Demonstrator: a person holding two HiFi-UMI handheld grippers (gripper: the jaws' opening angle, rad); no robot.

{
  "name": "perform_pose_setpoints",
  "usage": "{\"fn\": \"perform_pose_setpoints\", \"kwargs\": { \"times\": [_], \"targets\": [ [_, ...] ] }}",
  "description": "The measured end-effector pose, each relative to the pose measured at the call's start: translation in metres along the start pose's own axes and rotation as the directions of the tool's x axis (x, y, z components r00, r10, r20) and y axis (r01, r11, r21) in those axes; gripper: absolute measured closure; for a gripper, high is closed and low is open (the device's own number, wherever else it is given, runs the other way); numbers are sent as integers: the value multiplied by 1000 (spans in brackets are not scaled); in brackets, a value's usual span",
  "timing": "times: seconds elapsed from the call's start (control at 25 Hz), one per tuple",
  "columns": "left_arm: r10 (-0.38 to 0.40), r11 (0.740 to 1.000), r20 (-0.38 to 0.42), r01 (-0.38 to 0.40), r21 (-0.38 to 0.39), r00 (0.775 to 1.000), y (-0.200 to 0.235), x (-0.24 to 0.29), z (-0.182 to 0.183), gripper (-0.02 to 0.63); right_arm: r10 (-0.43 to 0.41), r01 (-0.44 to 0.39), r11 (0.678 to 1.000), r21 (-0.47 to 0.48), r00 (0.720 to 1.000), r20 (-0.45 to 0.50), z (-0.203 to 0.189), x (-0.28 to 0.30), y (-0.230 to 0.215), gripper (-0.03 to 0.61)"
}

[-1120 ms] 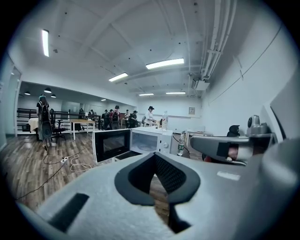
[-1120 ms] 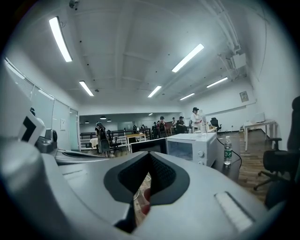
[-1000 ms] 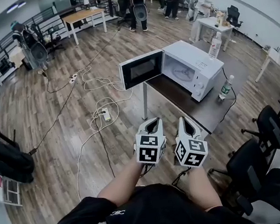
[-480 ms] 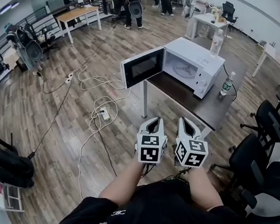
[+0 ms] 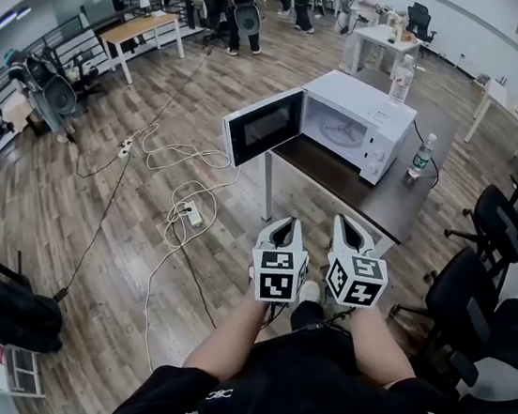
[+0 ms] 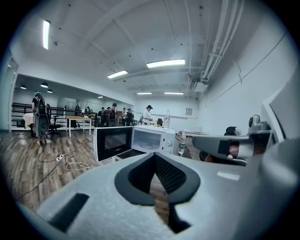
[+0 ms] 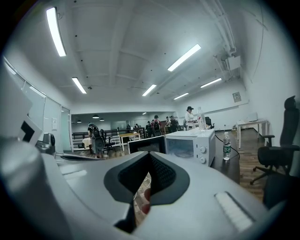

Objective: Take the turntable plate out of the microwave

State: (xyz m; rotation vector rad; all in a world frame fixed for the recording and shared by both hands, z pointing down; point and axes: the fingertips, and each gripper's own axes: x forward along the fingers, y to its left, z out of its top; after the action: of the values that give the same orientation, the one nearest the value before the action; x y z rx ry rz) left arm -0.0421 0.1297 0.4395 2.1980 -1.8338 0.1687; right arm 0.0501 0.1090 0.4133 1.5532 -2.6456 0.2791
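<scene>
Two claws, left claw (image 5: 284,226) and right claw (image 5: 342,224), both pinched together and empty, held side by side just off the near corner of the dark table (image 5: 400,200). At the table's far end, white box microwave (image 5: 374,110), black-windowed door (image 5: 265,127) swung open; round glass turntable plate (image 5: 337,133) lies flat inside. It sits ahead and rightward, well apart; right claw nearer

Dark worktop (image 5: 396,202) carries a white microwave (image 5: 366,121) with its door swung open, and an upright water bottle (image 5: 417,160) just beside its control end; on the wood floor (image 5: 79,206) lie white cables (image 5: 179,207) and a power strip (image 5: 195,215).
</scene>
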Motion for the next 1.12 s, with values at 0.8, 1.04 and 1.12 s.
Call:
{"fn": "perform_pose_setpoints", "kwargs": {
  "times": [0.8, 1.04, 1.12],
  "targets": [
    [18, 998, -4, -18, 64, 1000, 43, 124, 33, 607, -18, 17, 999, 28, 999, 40, 20, 131, -55, 569],
    [18, 998, -25, -17, 62, 1000, 49, 172, 41, 607, -11, 11, 1000, 25, 1000, 16, 24, 173, -78, 569],
    [17, 998, -29, -16, 59, 999, 50, 188, 46, 607, -12, 12, 1000, 24, 1000, 8, 27, 186, -87, 569]
  ]
}}
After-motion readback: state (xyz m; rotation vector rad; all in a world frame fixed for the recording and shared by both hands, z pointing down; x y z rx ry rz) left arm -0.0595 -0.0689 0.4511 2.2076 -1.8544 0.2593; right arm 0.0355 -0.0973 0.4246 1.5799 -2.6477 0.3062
